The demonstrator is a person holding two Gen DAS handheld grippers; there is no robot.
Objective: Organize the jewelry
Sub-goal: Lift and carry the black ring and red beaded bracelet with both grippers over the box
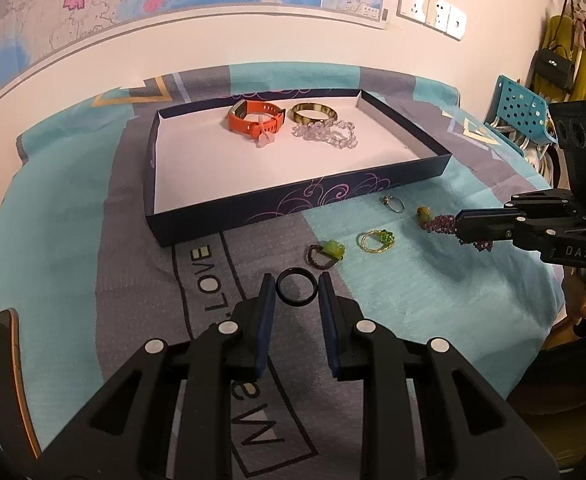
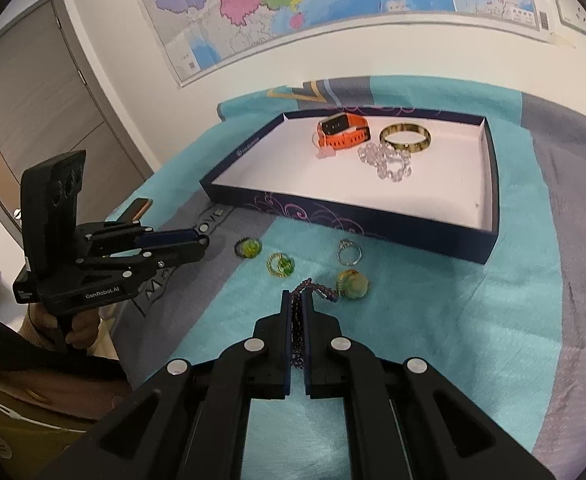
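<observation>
A dark blue box lid [image 1: 293, 208] [image 2: 373, 216] lies on the bed and holds an orange watch [image 1: 255, 120] [image 2: 343, 132], a gold bangle [image 1: 313, 113] [image 2: 405, 138] and a clear bead bracelet [image 1: 327, 134] [image 2: 387, 162]. My left gripper [image 1: 296, 286] [image 2: 201, 242] is open, and a black ring [image 1: 296, 286] lies between its fingertips. My right gripper [image 2: 297, 300] [image 1: 459, 226] is shut on a purple bead bracelet [image 2: 317, 290] [image 1: 439, 224] with a green charm [image 2: 353, 284] [image 1: 424, 214].
Loose on the bedspread in front of the box are a silver ring [image 1: 393, 203] [image 2: 349, 254], a gold-and-green ring [image 1: 377, 240] [image 2: 280, 265] and a dark ring with a green stone [image 1: 325, 254] [image 2: 249, 247]. A phone [image 1: 5, 360] lies at the left. A blue basket [image 1: 521, 108] stands at the right.
</observation>
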